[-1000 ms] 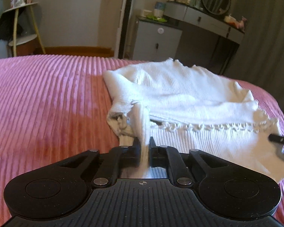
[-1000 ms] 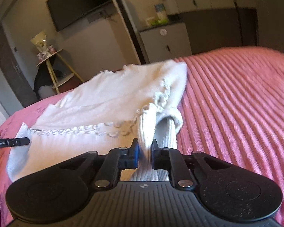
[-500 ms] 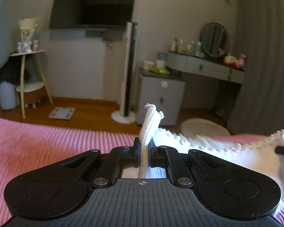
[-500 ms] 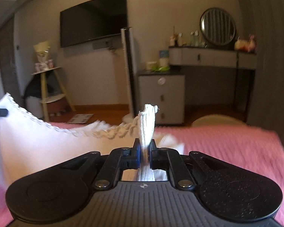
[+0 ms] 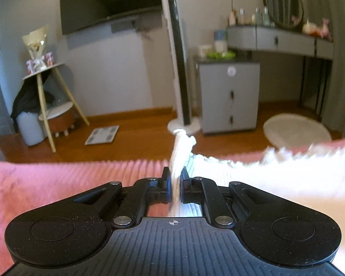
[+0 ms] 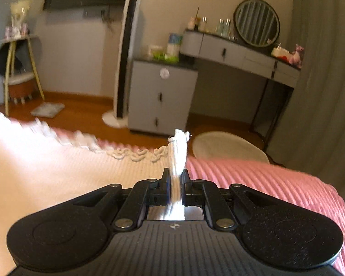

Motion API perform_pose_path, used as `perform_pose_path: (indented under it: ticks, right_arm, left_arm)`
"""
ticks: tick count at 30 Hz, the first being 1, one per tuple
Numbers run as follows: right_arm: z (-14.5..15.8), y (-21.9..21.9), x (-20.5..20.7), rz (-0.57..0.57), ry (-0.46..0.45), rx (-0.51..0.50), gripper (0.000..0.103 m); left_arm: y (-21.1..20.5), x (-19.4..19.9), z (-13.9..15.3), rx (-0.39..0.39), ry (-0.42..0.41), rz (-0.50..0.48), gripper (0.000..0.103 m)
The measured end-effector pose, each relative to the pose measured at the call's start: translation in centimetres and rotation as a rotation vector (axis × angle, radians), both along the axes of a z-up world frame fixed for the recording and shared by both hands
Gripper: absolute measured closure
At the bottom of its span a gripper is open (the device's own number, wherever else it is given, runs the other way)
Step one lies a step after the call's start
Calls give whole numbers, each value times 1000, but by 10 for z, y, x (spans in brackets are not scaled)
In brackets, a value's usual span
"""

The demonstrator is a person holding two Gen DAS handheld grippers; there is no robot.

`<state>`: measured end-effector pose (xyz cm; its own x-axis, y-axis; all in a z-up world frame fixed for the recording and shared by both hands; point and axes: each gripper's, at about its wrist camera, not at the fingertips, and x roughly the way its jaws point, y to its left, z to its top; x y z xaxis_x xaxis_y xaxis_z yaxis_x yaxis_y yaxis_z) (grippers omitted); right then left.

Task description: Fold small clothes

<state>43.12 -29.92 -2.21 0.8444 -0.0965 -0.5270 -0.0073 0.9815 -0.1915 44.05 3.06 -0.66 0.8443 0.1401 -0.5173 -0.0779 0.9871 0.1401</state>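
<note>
A small white knit garment with a crocheted edge is held up over the pink ribbed bedspread (image 5: 57,184). My left gripper (image 5: 174,177) is shut on one corner of the garment (image 5: 287,172), which stretches away to the right, blurred. My right gripper (image 6: 175,179) is shut on the other corner of the garment (image 6: 57,165), which spreads to the left. A tuft of cloth sticks up past each pair of fingertips. The lower part of the garment is hidden behind the grippers.
The bedspread (image 6: 276,184) ends just ahead at the bed's foot. Beyond it lie a wooden floor, a grey cabinet (image 5: 230,96), a tower fan (image 5: 179,69), a vanity desk with a round mirror (image 6: 256,23), a round rug (image 5: 296,131) and a side table (image 5: 43,87).
Both grippers have lifted the garment off the bed and carried it toward the bed's foot. The views now tilt slightly lower again. Both grips have held.
</note>
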Motion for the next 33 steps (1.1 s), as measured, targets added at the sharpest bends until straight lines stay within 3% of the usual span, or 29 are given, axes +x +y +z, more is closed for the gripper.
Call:
perform_pose_path:
  ticks: [2, 5, 7, 8, 10, 11, 14, 21, 27, 33]
  right_arm:
    - [-6, 3, 2, -3, 10, -19, 95]
    - [-13, 5, 10, 6, 57, -54, 94]
    - [-6, 6, 7, -2, 51, -48, 90]
    - [1, 3, 1, -13, 42, -28, 88]
    - [18, -6, -21, -33, 6, 57, 81]
    - [24, -12, -37, -34, -14, 125, 77]
    - [31, -22, -86, -24, -28, 264, 71]
    - [18, -27, -159, -8, 37, 423, 66]
    - [30, -26, -153, 11, 15, 399, 66]
    - [36, -26, -91, 3, 47, 407, 66]
  left_arm:
    - [1, 3, -13, 22, 23, 30, 91]
    - [1, 16, -30, 89, 125, 138, 74]
    - [2, 12, -25, 103, 145, 168, 71]
    - [5, 3, -16, 78, 121, 159, 68]
    - [14, -17, 2, -4, 87, 139, 45]
    - [20, -32, 10, -57, 81, 118, 42]
    - [31, -63, 17, -137, 123, 62, 41]
    - [41, -113, -9, -227, 218, 18, 40]
    - [37, -117, -1, -233, 202, 26, 41]
    - [27, -81, 2, -210, 178, 39, 46]
